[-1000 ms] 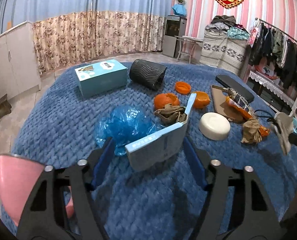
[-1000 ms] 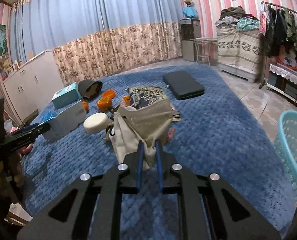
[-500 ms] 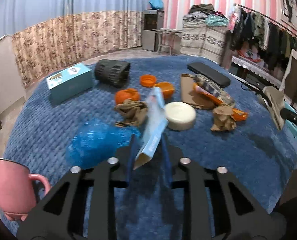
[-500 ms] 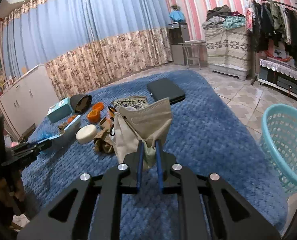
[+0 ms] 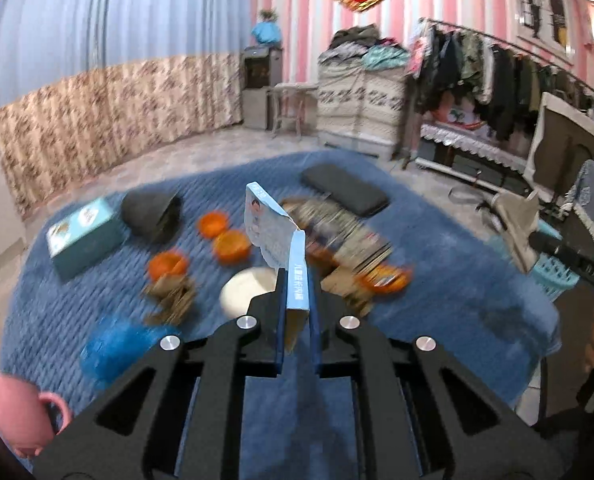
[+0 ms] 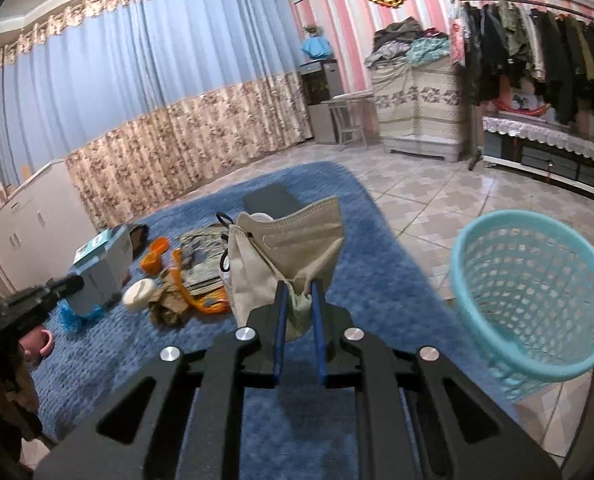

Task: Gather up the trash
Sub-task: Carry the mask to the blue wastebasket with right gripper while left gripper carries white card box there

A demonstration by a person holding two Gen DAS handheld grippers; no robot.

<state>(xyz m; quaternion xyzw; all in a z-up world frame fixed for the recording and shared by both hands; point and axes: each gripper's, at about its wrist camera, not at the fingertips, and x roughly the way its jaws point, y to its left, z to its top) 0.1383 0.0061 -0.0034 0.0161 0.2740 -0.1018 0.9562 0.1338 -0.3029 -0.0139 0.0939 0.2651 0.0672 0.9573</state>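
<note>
My left gripper (image 5: 297,280) is shut on an empty light-blue carton (image 5: 281,240) and holds it upright above the blue blanket (image 5: 437,264). My right gripper (image 6: 297,292) is shut on a beige face mask (image 6: 289,248), lifted above the blanket's right side. A turquoise mesh waste basket (image 6: 533,292) stands on the tiled floor to the right of the mask; it also shows in the left wrist view (image 5: 553,272). Crumpled brown paper (image 5: 173,296), a blue plastic bag (image 5: 117,344) and orange peels (image 5: 233,244) lie on the blanket.
On the blanket lie a teal box (image 5: 85,236), a black roll (image 5: 153,216), a white round lid (image 5: 249,292), a black pad (image 5: 345,188) and a pile of wrappers (image 5: 349,240). A pink mug (image 5: 17,412) stands at the near left. A clothes rack (image 6: 537,52) lines the right wall.
My left gripper has closed on the carton, lifted it and swung right. My right gripper has carried the mask right, and the basket has come into view.
</note>
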